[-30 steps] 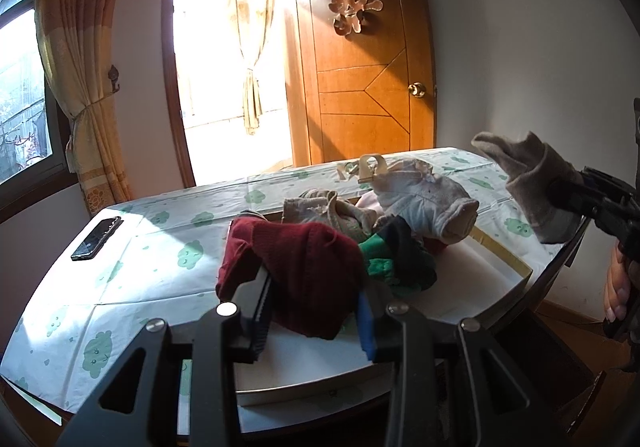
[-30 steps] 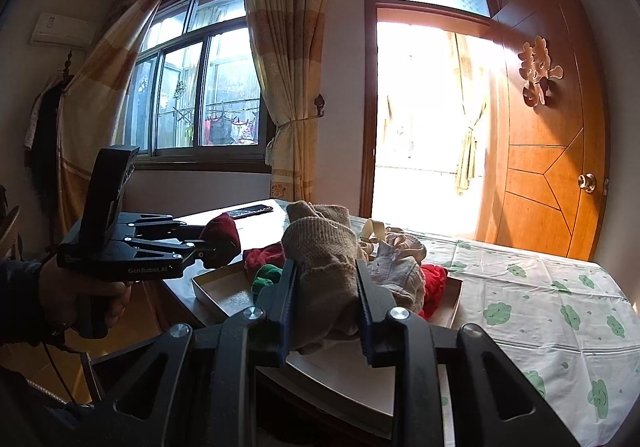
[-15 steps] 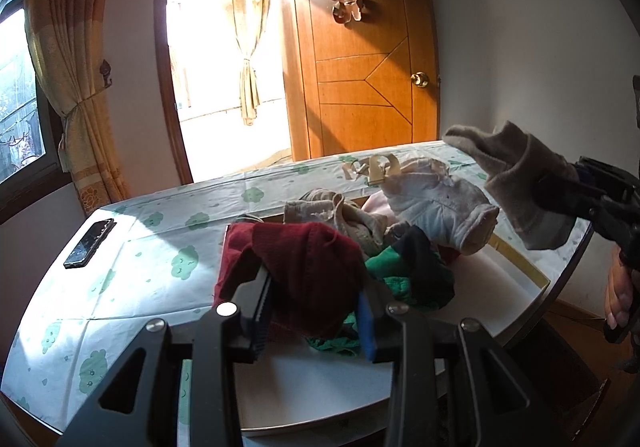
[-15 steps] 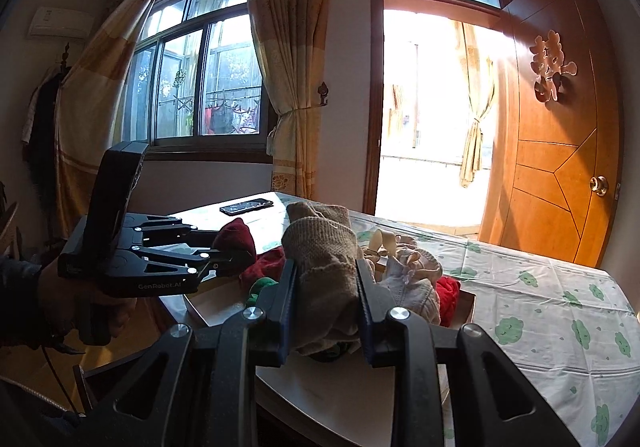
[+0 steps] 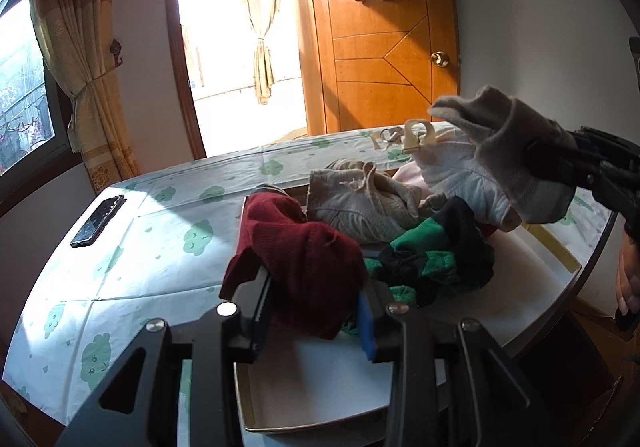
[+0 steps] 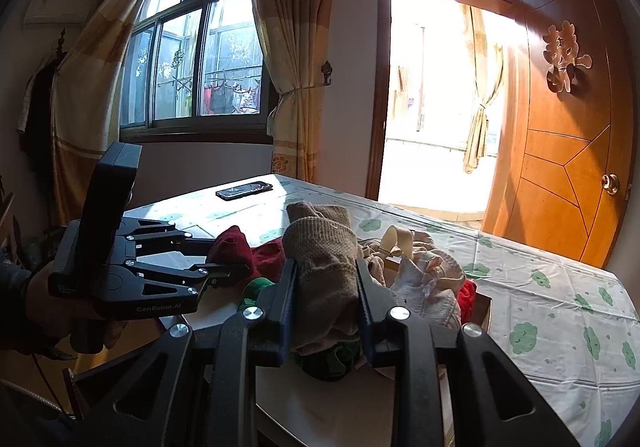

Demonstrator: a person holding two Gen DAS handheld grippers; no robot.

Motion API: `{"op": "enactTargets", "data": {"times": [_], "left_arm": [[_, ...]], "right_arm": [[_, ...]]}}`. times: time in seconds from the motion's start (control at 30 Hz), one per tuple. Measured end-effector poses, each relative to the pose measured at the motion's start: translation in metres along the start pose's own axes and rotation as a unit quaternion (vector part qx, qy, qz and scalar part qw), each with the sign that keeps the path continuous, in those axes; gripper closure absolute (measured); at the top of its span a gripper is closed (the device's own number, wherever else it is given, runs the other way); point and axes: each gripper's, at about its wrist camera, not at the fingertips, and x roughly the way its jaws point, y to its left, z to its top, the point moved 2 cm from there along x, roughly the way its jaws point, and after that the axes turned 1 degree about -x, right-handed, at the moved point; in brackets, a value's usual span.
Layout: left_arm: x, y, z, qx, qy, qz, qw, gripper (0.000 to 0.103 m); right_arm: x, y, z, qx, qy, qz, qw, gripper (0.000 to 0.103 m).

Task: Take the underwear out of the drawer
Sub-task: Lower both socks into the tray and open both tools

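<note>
The left gripper (image 5: 316, 311) clamps a dark red garment (image 5: 304, 259) above the drawer (image 5: 532, 287). At its 2 o'clock, the right gripper (image 6: 326, 303) pinches a beige garment (image 6: 324, 259).

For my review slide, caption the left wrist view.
Left gripper clamps a dark red garment above the white drawer; right gripper holds a beige garment.

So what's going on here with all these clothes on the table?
A person holds a gripper in each hand over a shallow drawer of underwear on the table. The left gripper is shut on a dark red garment; the right gripper grips a beige one. Other pieces lie in the drawer.
</note>
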Motion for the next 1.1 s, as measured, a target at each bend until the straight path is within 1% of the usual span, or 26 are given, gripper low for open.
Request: {"op": "enactTargets", "data": {"times": [0.1,0.17,0.27,0.43,0.63,0.83,1.1], "left_arm": [[0.001,0.003,0.001,0.001,0.009,0.009,0.9999,0.069],[0.003,0.004,0.000,0.005,0.020,0.017,0.9996,0.069],[0.010,0.009,-0.004,0.000,0.038,0.020,0.9991,0.069],[0.021,0.015,-0.011,-0.022,0.054,0.010,0.9982,0.069],[0.030,0.021,-0.011,-0.045,0.066,0.004,0.9968,0.069],[0.033,0.018,-0.014,-0.039,0.073,0.003,0.9966,0.069],[0.034,0.016,-0.021,-0.037,0.075,0.002,0.9965,0.068]], "right_arm": [[0.010,0.001,0.004,0.000,0.009,0.002,1.000,0.074],[0.016,0.002,0.006,0.000,0.017,0.003,1.000,0.074],[0.026,0.005,0.008,-0.004,0.028,0.004,1.000,0.074],[0.043,0.009,0.007,-0.010,0.049,0.004,0.999,0.074],[0.060,0.011,0.008,-0.006,0.066,0.010,0.998,0.074],[0.073,0.016,0.007,-0.011,0.080,0.015,0.997,0.074],[0.090,0.018,-0.001,-0.012,0.108,0.015,0.994,0.074]]}}
